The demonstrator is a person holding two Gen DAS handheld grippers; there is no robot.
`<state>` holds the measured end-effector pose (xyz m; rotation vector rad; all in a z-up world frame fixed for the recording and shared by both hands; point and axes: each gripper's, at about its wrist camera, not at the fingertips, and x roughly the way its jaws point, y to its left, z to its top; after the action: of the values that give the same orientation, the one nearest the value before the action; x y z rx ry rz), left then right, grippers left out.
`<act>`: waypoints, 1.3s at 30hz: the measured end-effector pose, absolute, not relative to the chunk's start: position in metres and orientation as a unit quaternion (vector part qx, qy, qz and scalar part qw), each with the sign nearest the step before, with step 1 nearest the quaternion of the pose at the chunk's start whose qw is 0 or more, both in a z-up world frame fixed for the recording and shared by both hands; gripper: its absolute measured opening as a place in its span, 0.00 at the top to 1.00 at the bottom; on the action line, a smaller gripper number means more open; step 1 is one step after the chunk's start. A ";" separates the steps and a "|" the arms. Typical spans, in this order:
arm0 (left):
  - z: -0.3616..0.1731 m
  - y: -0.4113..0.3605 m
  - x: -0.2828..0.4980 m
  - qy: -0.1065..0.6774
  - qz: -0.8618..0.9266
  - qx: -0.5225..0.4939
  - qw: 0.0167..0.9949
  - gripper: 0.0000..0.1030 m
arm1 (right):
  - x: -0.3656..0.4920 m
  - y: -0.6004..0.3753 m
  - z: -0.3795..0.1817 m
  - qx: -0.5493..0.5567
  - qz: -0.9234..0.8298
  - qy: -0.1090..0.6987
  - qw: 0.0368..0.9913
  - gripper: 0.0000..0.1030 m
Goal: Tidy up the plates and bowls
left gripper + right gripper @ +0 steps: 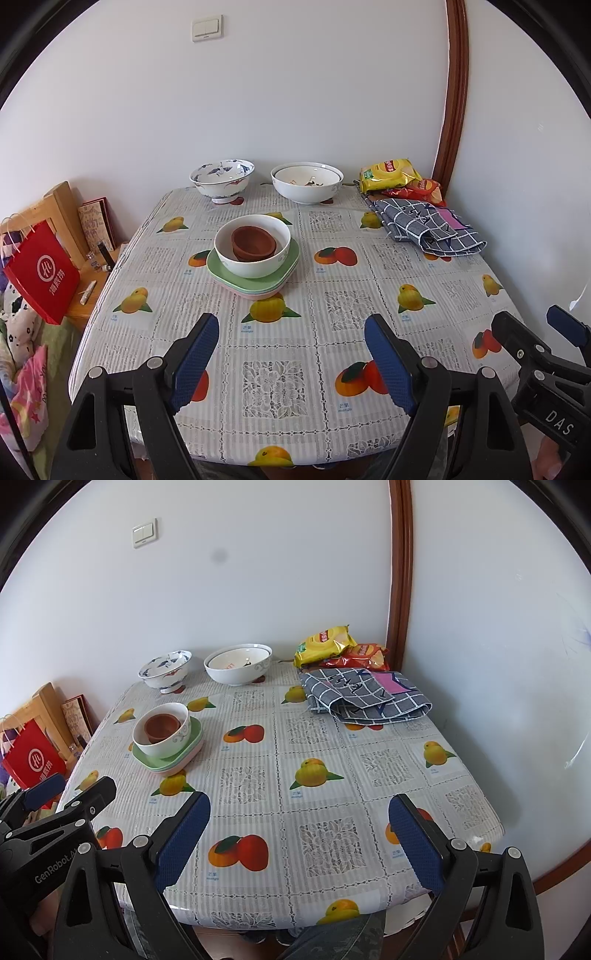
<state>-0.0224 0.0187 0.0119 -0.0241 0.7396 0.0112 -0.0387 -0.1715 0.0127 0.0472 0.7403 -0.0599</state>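
Both claws, the left claw (291,354) and the right claw (299,834), are wide apart and hold nothing. Upright near the counter's (332,775) left edge, the white bowl (253,245) sits on stacked plates (255,277). Only the right view shows the counter's right edge.

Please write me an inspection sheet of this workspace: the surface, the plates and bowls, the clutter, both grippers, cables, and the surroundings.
Surface: table under a fruit-print cloth.
Job's things: white bowl holding brown bowls, on stacked green and pink plates; blue-patterned bowl and nested white bowls by the wall.
Clutter: snack bags and a folded checked cloth at the far right corner.
Grippers: left gripper open, empty; right gripper open, empty; both above the near edge.
Cables: nothing seen.
Surroundings: white wall, light switch, brown door frame, red bag left of the table.
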 end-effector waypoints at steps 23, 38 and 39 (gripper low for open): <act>0.012 0.017 -0.024 0.361 0.004 -0.010 0.933 0.22 | -0.040 -0.173 0.015 0.022 -0.030 0.360 0.932 0.06; 0.012 0.016 -0.025 0.360 0.004 -0.010 0.933 0.22 | -0.040 -0.172 0.016 0.022 -0.030 0.359 0.933 0.06; 0.012 0.016 -0.025 0.361 0.004 -0.010 0.933 0.22 | -0.040 -0.172 0.017 0.022 -0.030 0.359 0.933 0.06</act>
<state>-0.0251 0.0162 0.0118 -0.0209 0.7377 0.0078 -0.0404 -0.1715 0.0165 0.0443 0.7339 -0.0621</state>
